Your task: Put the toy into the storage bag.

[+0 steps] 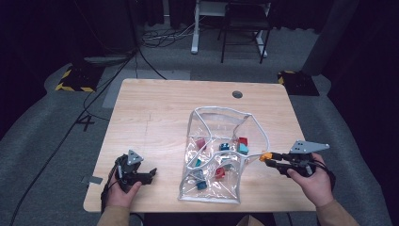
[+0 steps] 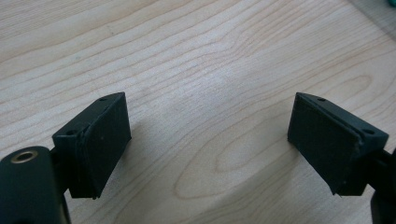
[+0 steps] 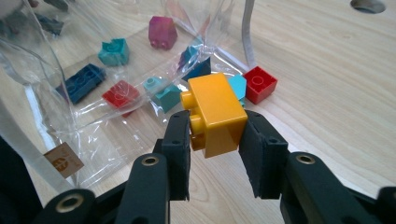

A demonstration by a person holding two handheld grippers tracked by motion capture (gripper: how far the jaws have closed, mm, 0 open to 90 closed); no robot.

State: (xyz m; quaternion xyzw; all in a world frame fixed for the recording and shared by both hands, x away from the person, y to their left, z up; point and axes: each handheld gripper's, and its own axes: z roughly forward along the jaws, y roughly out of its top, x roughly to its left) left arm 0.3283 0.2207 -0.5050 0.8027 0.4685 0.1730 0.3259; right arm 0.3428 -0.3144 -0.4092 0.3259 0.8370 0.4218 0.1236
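the right gripper (image 3: 215, 135) has its two black jaws clamped on the sides of an orange brick (image 3: 214, 113), studs facing left in the right gripper view. the brick is lifted clear of the counter (image 1: 155, 113), just to the right of a clear plastic bag (image 1: 214, 157) in the high view.

to do this step well, judging from the frames: keep the squeeze steady so the smooth brick does not slip or twist, carry it over the bag's white-edged opening rather than against the floppy wall, and let go only once it is well inside. the film is limp and folded, so the mouth may need holding open.

the left gripper (image 2: 208, 140) rests low over bare wood near the counter's front left corner, jaws spread wide with nothing between them. it sits well apart from the bag and could steady the rim.

the bag lies on the counter, half collapsed. through it show a dark blue brick (image 3: 80, 82), teal bricks, a red one and a magenta one (image 3: 162, 31). another red brick (image 3: 259, 84) sits near the bag's edge; whether it is inside or just outside is hard to tell.
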